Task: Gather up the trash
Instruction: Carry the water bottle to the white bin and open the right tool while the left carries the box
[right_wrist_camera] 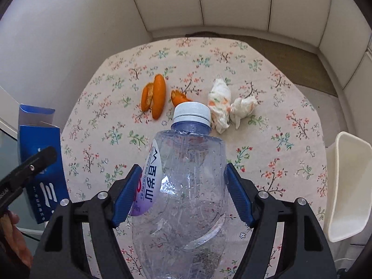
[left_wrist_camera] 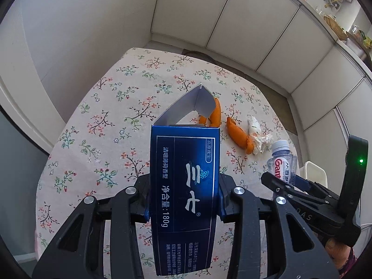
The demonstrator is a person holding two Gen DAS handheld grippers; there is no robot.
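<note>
My left gripper [left_wrist_camera: 183, 200] is shut on a blue toothpaste box [left_wrist_camera: 183, 186] with its end flap open, held above the floral tablecloth [left_wrist_camera: 111, 121]. My right gripper [right_wrist_camera: 183, 193] is shut on an empty clear plastic water bottle [right_wrist_camera: 186, 186] with a white cap, also held above the table. The bottle also shows in the left wrist view [left_wrist_camera: 281, 160], and the box in the right wrist view [right_wrist_camera: 39, 162]. Orange peels [right_wrist_camera: 154, 96] and crumpled tissues [right_wrist_camera: 223, 107] lie on the cloth beyond both grippers.
A white plastic bin [right_wrist_camera: 346, 186] stands off the table's right edge. White cabinet doors [right_wrist_camera: 232, 2] run behind the table. A wall [left_wrist_camera: 81, 34] rises at the left. A cluttered counter top [left_wrist_camera: 337, 23] shows at far right.
</note>
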